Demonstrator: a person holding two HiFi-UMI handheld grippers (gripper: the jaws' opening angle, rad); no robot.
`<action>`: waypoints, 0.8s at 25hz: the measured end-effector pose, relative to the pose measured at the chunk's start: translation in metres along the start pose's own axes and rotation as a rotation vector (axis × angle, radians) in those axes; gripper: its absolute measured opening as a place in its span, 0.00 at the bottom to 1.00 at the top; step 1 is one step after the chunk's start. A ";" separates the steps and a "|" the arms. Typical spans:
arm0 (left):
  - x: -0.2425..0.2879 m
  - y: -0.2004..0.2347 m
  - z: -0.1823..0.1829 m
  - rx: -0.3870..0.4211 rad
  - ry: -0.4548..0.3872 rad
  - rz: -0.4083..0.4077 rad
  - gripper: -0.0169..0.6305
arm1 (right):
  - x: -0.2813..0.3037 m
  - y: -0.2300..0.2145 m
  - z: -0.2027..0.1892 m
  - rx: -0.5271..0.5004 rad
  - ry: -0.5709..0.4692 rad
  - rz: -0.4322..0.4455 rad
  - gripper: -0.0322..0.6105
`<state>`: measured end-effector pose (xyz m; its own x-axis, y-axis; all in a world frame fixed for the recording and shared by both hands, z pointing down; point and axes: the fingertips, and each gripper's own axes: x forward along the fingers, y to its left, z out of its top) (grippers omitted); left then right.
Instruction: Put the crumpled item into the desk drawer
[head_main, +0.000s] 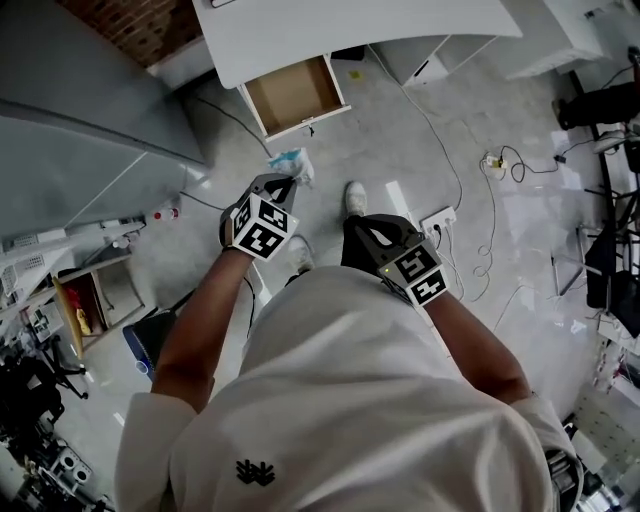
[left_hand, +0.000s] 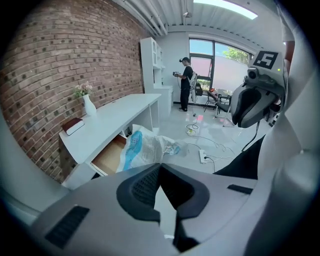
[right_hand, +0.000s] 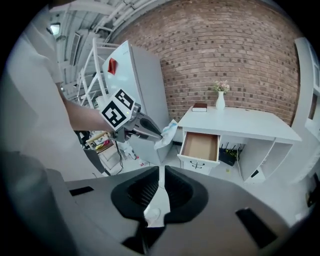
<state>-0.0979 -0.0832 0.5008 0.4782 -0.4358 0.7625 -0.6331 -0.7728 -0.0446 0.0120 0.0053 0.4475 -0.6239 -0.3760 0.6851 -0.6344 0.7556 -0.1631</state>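
Observation:
The crumpled item is a white and blue plastic bag (head_main: 293, 165). My left gripper (head_main: 283, 183) is shut on it and holds it above the floor, a little in front of the desk. In the left gripper view the bag (left_hand: 145, 147) bulges out past the closed jaws (left_hand: 159, 165). The wooden-lined drawer (head_main: 293, 95) stands pulled out under the white desk (head_main: 330, 30), empty inside. My right gripper (head_main: 358, 228) hangs by the person's leg, shut with nothing in it. In the right gripper view the drawer (right_hand: 200, 146) lies ahead, and the left gripper (right_hand: 145, 129) carries the bag (right_hand: 167, 134) at its left.
A grey cabinet (head_main: 80, 100) stands left of the desk. A power strip (head_main: 440, 218) and loose cables lie on the floor at the right. A vase (right_hand: 220, 100) and a book (right_hand: 199, 107) sit on the desk. A person (left_hand: 186, 82) stands far off by the windows.

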 end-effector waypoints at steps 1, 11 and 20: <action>0.013 0.007 0.006 -0.005 0.009 0.007 0.06 | 0.002 -0.012 0.003 0.002 -0.001 0.011 0.14; 0.156 0.104 0.076 -0.085 0.125 0.137 0.06 | 0.040 -0.183 0.046 -0.021 0.020 0.140 0.14; 0.299 0.166 0.089 -0.096 0.257 0.184 0.06 | 0.061 -0.300 0.035 0.078 0.083 0.182 0.14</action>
<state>-0.0059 -0.3829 0.6638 0.1889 -0.4236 0.8859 -0.7552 -0.6393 -0.1447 0.1490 -0.2630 0.5135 -0.6942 -0.1890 0.6945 -0.5498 0.7619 -0.3423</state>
